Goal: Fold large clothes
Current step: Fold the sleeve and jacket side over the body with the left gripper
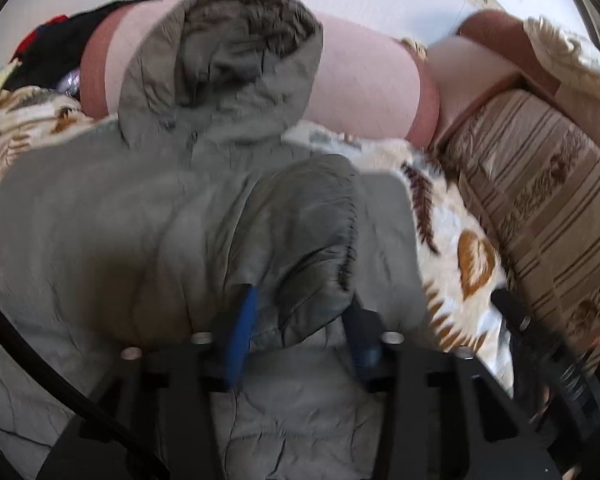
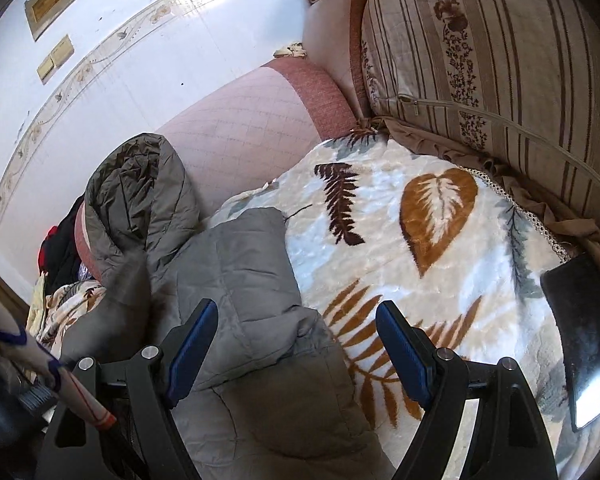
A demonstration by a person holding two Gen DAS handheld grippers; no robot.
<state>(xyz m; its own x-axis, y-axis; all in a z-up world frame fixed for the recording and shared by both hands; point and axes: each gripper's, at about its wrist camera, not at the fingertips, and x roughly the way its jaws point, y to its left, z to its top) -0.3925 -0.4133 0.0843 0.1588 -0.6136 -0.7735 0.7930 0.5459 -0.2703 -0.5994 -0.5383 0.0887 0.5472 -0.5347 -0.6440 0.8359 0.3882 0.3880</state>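
Grey hooded jacket [image 1: 148, 208] lies on the leaf-print blanket [image 2: 440, 216], hood [image 1: 224, 64] up against the pink bolster [image 2: 244, 128]. Left gripper [image 1: 300, 320]: fingers narrow, sleeve cuff [image 1: 312, 232] between the blue pads; whether they press it, cannot tell. Right gripper [image 2: 296, 356]: fingers wide, nothing held, over the jacket's edge. Open blanket to the right, bounded by striped cushion [image 2: 500, 60]. No legible writing

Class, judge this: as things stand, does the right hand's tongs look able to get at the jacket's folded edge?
Probably yes: the right tongs stand open just above the grey jacket, with nothing between them.
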